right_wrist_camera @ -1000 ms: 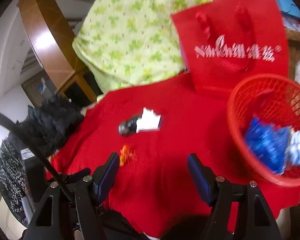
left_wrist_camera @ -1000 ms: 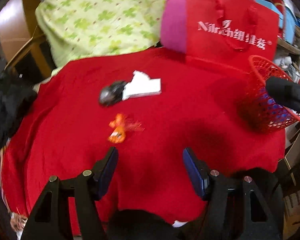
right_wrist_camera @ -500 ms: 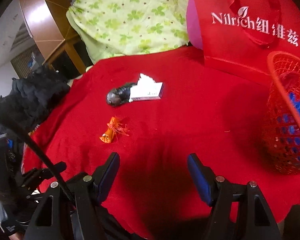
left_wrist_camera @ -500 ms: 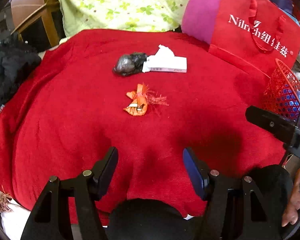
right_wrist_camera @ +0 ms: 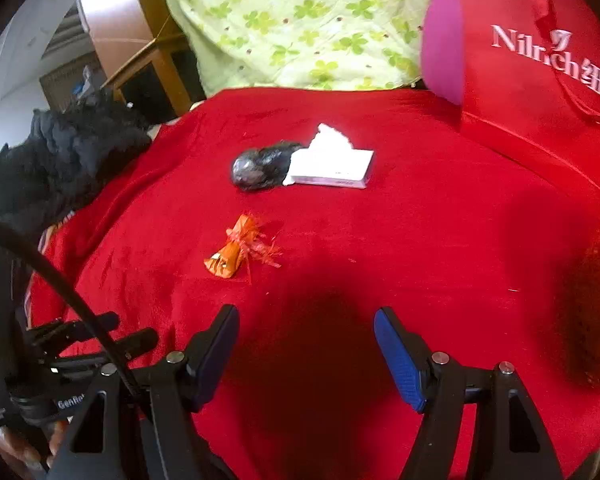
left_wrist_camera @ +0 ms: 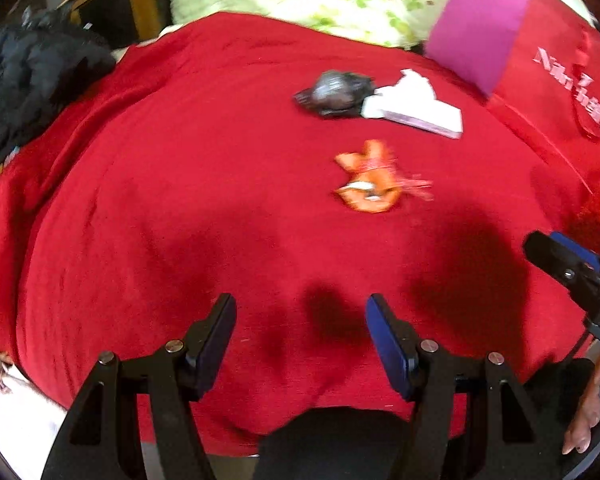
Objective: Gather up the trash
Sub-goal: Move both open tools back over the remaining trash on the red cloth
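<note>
You've swung off the basket (right_wrist_camera: 596,312); orange wrapper (left_wrist_camera: 367,184) now nearer. Left gripper (left_wrist_camera: 300,332) & right gripper (right_wrist_camera: 306,346) both wide, empty — grab next.

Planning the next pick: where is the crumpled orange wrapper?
The crumpled orange wrapper lies on the red cloth, apart from and nearer the grippers than the dark wad.

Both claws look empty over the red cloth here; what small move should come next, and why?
Probably ease the open right claw forward onto the crumpled orange wrapper. It is the nearest loose scrap on the red cloth, lying apart from the dark crumpled wad and the white torn box. The left claw is open and empty too.
</note>
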A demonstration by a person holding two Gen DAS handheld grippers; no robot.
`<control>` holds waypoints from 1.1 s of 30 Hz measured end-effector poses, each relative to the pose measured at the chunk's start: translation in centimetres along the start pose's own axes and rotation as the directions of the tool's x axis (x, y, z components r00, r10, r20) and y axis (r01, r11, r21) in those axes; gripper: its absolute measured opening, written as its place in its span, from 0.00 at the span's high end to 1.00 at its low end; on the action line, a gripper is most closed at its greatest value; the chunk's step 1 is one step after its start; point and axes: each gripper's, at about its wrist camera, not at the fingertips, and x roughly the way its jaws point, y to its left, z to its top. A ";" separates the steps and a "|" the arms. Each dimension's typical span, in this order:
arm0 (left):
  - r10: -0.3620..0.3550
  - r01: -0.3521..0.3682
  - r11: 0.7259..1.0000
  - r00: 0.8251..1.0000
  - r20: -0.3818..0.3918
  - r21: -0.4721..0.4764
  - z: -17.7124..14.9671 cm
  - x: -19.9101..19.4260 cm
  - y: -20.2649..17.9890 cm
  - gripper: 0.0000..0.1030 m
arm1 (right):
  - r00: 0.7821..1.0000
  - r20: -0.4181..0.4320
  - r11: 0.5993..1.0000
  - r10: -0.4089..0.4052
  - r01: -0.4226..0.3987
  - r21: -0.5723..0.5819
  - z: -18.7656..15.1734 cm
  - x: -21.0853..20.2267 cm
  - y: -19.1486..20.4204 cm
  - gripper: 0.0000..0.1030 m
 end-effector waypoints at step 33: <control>0.074 -0.088 0.989 0.990 -0.117 -0.117 -5.9 0.0 6.2 0.34 | 0.999 0.009 0.998 0.054 -0.054 0.026 0.6 0.4 1.9 0.28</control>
